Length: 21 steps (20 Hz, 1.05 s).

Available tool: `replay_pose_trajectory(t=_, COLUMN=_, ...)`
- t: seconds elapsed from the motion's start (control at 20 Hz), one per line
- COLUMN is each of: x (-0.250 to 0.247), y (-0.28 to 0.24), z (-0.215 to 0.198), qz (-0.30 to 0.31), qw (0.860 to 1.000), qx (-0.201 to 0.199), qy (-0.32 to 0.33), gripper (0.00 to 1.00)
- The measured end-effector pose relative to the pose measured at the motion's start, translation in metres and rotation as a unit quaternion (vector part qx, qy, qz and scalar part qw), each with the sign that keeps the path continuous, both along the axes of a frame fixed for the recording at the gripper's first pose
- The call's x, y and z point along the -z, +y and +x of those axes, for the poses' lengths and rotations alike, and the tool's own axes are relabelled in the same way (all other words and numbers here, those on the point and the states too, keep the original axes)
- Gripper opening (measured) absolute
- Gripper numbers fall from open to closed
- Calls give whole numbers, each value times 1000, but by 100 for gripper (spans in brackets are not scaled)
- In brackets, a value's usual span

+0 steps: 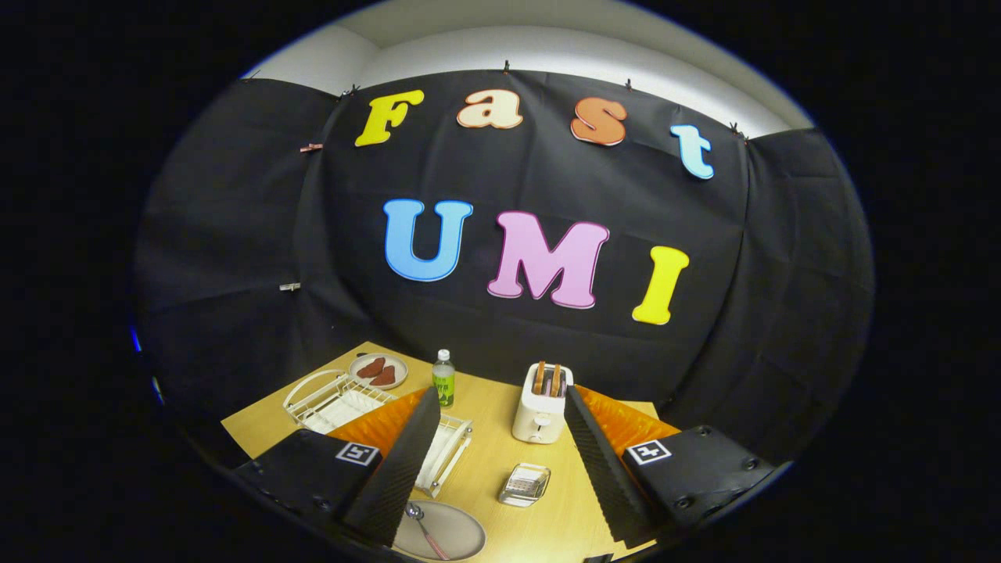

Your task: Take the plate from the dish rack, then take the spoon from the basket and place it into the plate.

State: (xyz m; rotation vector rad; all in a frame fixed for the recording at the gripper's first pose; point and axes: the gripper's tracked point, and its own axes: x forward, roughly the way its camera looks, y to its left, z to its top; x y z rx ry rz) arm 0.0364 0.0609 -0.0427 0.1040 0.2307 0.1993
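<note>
A grey plate [450, 533] lies flat on the wooden table [489, 422], close in front and just inside my left finger. A spoon [423, 525] with a reddish handle rests on it, bowl end near the finger. The white wire dish rack [332, 399] stands beyond, partly hidden by the left finger. A small clear wire-mesh basket [525, 484] sits between the fingers, ahead of them. My gripper [504, 469] is open and raised above the table, with nothing between its fingers.
A white toaster [540, 407] with two slices in it stands beyond the basket. A green-labelled bottle [443, 378] stands behind the rack. A small plate [378, 370] with reddish-brown pieces sits at the far left corner. The black cloth wall closes off the back.
</note>
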Motion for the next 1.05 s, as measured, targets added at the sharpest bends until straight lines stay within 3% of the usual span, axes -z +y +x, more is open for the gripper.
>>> replay_pose_trajectory(t=0.35, x=-29, y=-20, z=0, qz=12, qw=999, qx=29, qy=-34, gripper=98)
replay_pose_trajectory(t=1.05, x=-28, y=-14, z=0, qz=10, qw=1000, qx=20, qy=-22, gripper=98)
